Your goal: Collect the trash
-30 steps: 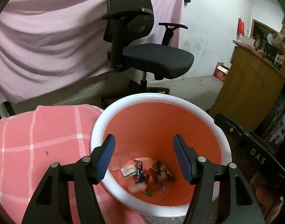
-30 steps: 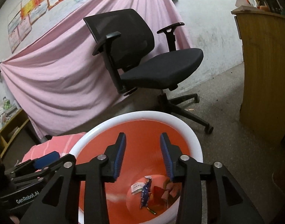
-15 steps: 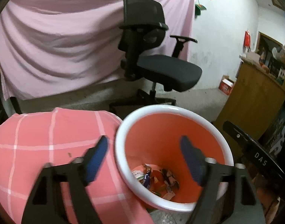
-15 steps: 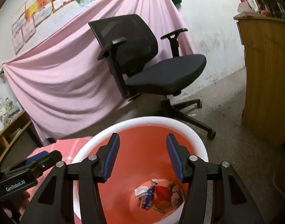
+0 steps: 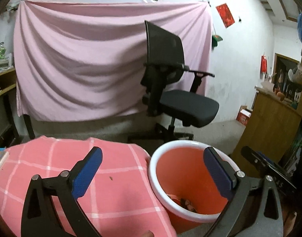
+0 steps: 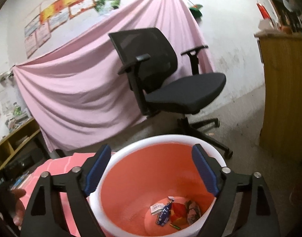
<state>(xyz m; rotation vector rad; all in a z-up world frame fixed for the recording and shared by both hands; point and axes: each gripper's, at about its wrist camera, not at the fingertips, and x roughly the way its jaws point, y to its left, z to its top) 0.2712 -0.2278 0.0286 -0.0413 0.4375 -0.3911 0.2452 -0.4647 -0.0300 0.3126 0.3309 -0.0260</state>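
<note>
An orange bin with a white rim [image 5: 192, 146] [image 6: 170, 139] stands on the floor beside a table under a pink checked cloth [image 5: 52, 158] [image 6: 58, 163]. Several wrappers and scraps of trash [image 6: 174, 211] [image 5: 185, 202] lie on its bottom. My left gripper [image 5: 151, 165] hangs above the table edge and the bin's left rim; its jaws are opening, with nothing between them. My right gripper [image 6: 151, 163] hovers over the bin's mouth, its jaws also opening and empty.
A black office chair [image 5: 170, 90] [image 6: 166, 83] stands behind the bin before a pink drape [image 5: 81, 65]. A wooden cabinet [image 5: 269, 126] [image 6: 285, 90] is at the right. Shelves [image 6: 12, 144] run along the left wall. A hand [image 6: 16, 207] shows at lower left.
Both grippers have opened wide and risen away from the bin. The left one has swung left over the pink cloth, so the bin sits lower right in its view.
</note>
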